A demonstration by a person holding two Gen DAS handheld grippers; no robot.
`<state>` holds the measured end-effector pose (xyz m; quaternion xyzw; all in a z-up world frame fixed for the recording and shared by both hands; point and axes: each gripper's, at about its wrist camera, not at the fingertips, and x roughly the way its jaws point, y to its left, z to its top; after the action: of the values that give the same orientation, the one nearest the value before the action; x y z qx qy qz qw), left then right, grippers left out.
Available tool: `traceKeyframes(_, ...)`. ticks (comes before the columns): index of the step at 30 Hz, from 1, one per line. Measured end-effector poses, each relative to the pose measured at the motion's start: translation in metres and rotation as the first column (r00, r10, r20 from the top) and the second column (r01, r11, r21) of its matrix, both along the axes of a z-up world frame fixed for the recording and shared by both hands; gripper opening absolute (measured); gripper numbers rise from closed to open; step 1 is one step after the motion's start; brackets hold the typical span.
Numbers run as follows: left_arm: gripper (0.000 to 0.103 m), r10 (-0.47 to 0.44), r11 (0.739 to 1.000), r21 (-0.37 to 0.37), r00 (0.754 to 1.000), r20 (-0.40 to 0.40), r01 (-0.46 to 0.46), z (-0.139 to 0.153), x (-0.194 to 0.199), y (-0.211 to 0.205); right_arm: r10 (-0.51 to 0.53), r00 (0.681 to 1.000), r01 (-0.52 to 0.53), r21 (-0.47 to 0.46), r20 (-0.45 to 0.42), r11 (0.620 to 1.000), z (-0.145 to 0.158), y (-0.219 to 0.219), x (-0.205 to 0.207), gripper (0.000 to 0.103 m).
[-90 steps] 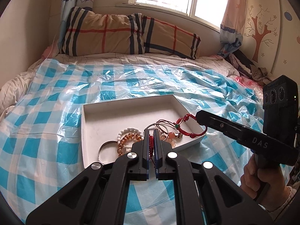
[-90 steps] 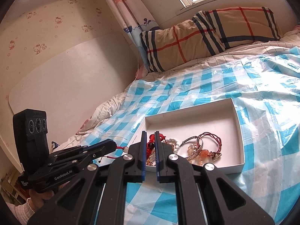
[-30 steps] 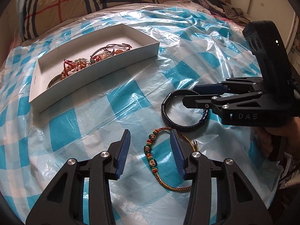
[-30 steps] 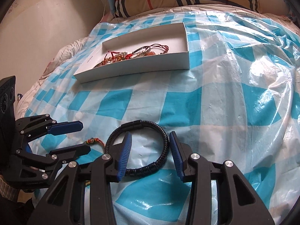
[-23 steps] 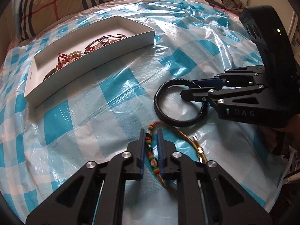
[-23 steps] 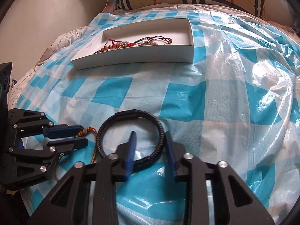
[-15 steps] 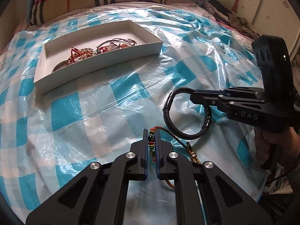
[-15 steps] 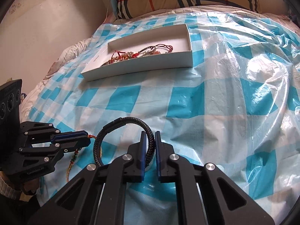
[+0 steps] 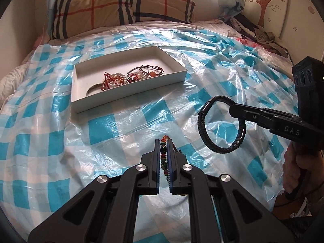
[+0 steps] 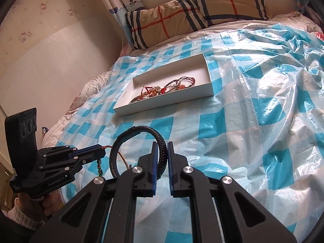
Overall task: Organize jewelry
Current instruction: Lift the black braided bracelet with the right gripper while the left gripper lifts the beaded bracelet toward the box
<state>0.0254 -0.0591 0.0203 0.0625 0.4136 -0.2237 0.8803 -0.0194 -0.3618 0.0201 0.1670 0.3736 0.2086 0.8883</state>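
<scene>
Plainly "DAS" on right gripper (image 9: 236, 106) clamping black bracelet (image 9: 220, 125); left gripper (image 9: 163, 144) clamping beaded bracelet (image 9: 163, 154).

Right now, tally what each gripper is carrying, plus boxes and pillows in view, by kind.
Black braided bracelet, in right gripper: 1
Multicolour beaded cord bracelet, in left gripper: 1
White box, with jewelry too tangled to count: 1
Plaid pillows: 2
Total: 5
</scene>
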Motion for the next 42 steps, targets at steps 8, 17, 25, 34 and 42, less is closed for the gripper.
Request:
traceKeyframes(8, 0.006, 0.054, 0.999, -0.010, 0.997, 0.057, -0.053, 0.022, -0.014, 0.014, -0.003, 0.999, 0.001, 0.048, 0.039, 0.999, 0.015, 0.004, -0.014, 0.010)
traceKeyframes(17, 0.006, 0.097, 0.995, -0.041, 0.990, 0.102, -0.093, 0.038, -0.021, 0.027, -0.016, 0.996, 0.008, 0.092, 0.089, 0.996, 0.033, 0.003, -0.019, 0.010)
traceKeyframes(25, 0.006, 0.136, 0.987, -0.101, 0.980, 0.146, -0.122, 0.054, -0.025, 0.040, -0.003, 0.990, -0.016, 0.130, 0.141, 0.991, 0.047, 0.009, -0.016, 0.010)
traceKeyframes(34, 0.006, 0.174, 0.976, -0.161, 0.965, 0.197, -0.143, 0.071, -0.031, 0.053, 0.001, 0.984, -0.030, 0.158, 0.181, 0.987, 0.061, 0.014, -0.016, 0.010)
traceKeyframes(42, 0.006, 0.192, 0.968, -0.207, 0.950, 0.245, -0.142, 0.090, -0.040, 0.060, 0.000, 0.978, -0.037, 0.172, 0.210, 0.984, 0.073, 0.013, -0.020, 0.010)
